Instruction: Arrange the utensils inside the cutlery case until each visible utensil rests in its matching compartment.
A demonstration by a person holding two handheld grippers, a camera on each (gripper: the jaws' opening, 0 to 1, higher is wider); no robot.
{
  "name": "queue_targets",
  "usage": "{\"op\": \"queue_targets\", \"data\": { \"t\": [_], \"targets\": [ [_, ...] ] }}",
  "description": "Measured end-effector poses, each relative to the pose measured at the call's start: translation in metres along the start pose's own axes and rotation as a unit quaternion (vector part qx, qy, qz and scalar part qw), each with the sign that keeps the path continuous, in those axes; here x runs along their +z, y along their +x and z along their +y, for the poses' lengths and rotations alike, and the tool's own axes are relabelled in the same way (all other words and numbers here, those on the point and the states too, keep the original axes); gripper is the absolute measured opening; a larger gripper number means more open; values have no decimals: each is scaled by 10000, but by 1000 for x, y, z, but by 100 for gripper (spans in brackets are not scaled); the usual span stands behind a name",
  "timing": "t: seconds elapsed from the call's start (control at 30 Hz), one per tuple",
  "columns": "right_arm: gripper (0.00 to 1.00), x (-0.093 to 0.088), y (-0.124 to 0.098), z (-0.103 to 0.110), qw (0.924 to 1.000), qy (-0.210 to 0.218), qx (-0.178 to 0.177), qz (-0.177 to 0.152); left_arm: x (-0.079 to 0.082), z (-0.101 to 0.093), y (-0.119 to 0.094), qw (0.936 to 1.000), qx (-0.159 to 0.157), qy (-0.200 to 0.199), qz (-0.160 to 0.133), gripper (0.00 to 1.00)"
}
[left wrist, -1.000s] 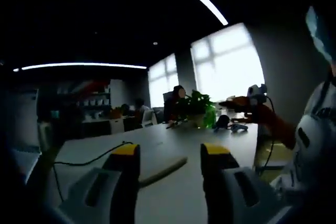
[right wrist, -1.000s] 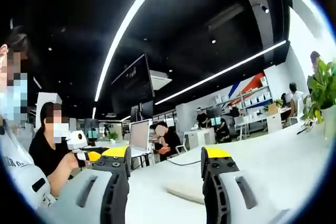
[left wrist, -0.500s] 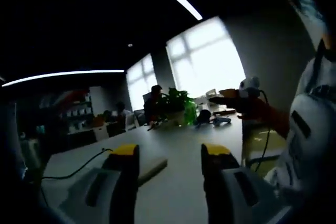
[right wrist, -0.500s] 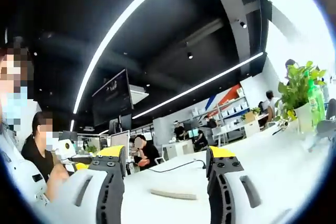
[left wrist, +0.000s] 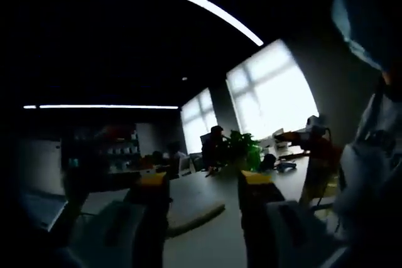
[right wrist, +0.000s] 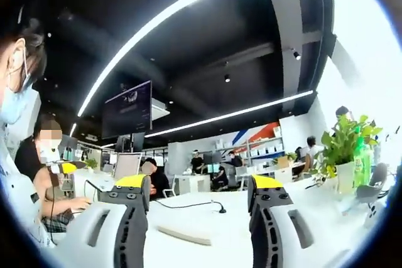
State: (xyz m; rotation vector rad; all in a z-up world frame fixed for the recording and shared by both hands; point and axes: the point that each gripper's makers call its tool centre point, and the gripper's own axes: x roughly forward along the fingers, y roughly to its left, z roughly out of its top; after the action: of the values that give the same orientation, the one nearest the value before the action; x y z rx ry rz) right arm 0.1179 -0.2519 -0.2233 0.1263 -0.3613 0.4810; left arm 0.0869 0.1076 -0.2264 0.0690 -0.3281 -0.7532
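Note:
In the left gripper view, my left gripper (left wrist: pixel 203 183) is open, its yellow-tipped jaws held above a pale table (left wrist: pixel 213 243). A flat, pale, tray-like thing (left wrist: pixel 195 213) lies on the table just beyond the jaws; I cannot tell if it is the cutlery case. In the right gripper view, my right gripper (right wrist: pixel 201 186) is also open and holds nothing. The same kind of flat pale thing (right wrist: pixel 185 235) lies low between its jaws on the white table (right wrist: pixel 314 218). I can make out no utensils; the left gripper view is very dark.
A potted plant (right wrist: pixel 342 152) and a green bottle (right wrist: pixel 360 162) stand at the table's far end, the plant (left wrist: pixel 242 147) backlit by windows. A black cable (right wrist: pixel 188 205) crosses the table. A masked person (right wrist: pixel 16 92) is close at the left; several people sit behind.
Both cameras have swung and tilted upward, so more ceiling shows. The flat pale thing stays between each pair of jaws. Both grippers stay open and empty.

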Motion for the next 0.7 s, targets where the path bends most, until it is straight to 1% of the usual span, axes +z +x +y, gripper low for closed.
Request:
{"op": "queue_targets", "data": {
  "t": [0.03,0.1,0.17,0.2,0.23,0.27,0.33,0.4,0.47,0.5,0.53,0.6,0.67,0.7],
  "targets": [
    [68,0,0,3,10000,-24,21,3,1,1,-3,10000,25,-14,-16,46],
    [72,0,1,9,9999,-94,47,12,1,4,-7,9998,181,79,6,47],
    [79,4,-1,5,9988,-480,-62,69,0,7,-13,9995,274,158,59,47],
    [82,7,-3,1,9982,-589,-129,47,1,7,-17,9993,311,198,65,47],
    [85,12,-5,-3,9966,-785,-247,-7,1,8,-23,9991,365,205,114,47],
    [87,16,-7,-6,9960,-840,-300,-47,0,9,-29,9986,435,222,179,47],
    [88,25,-10,-11,9958,-826,-337,-184,-2,14,-43,9972,643,261,294,47],
    [88,30,-12,-14,9963,-722,-342,-310,-3,17,-56,9957,817,230,369,47],
    [87,30,-12,-15,9968,-643,-353,-327,-3,20,-66,9942,972,284,365,47],
    [87,28,-12,-15,9969,-641,-352,-282,-3,22,-70,9934,1047,270,393,47],
    [87,27,-13,-18,9970,-648,-371,-227,-4,26,-73,9925,1111,272,427,47],
    [86,28,-15,-19,9968,-667,-395,-203,0,31,-74,9919,1198,246,339,47],
    [86,30,-17,-22,9968,-671,-395,-204,4,30,-73,9928,1173,128,214,47],
    [86,32,-18,-24,9969,-650,-383,-231,4,29,-73,9930,1160,121,206,47]
  ]
}}
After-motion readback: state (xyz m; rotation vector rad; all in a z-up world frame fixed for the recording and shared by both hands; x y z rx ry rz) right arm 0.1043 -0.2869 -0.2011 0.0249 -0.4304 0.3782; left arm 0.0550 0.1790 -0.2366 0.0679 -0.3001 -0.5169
